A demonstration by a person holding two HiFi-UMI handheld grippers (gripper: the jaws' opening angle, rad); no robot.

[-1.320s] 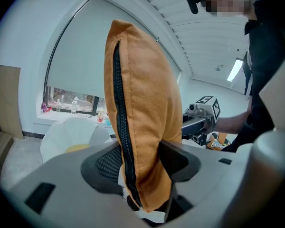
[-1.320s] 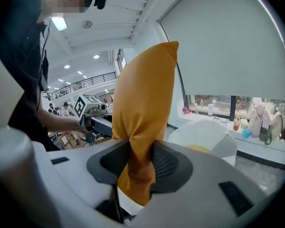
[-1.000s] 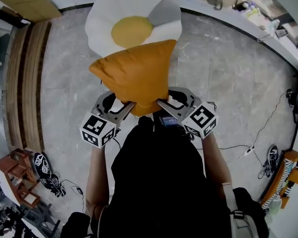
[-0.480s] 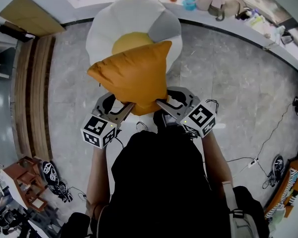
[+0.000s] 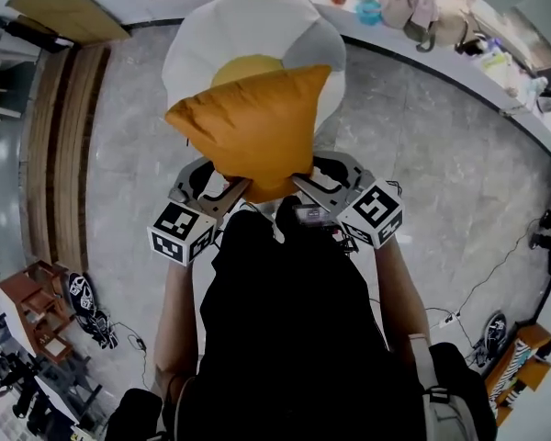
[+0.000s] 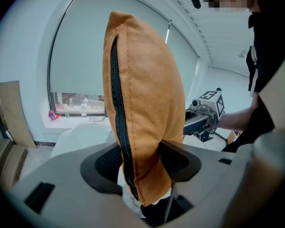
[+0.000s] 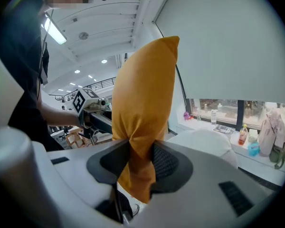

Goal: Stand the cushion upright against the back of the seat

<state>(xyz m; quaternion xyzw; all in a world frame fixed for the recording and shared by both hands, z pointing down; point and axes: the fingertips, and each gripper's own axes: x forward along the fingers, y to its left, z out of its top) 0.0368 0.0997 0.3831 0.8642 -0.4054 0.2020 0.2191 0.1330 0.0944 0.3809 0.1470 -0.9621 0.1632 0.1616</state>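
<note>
Orange cushion (image 5: 253,131): hanging at the upper middle of the head view, overlapping the white seat (image 5: 248,21) beyond it.
Left gripper (image 5: 226,189), right gripper (image 5: 305,185): each pinching a bottom corner.
Handling: grips are probably needing to stay level while setting it against the seat's back.
Floor (image 5: 422,173): lying open on either side.

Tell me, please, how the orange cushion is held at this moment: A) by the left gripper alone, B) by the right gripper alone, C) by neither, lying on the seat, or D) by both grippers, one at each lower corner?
D: the left gripper and the right gripper each pinch a lower corner of the orange cushion, which is held up in the air.
</note>
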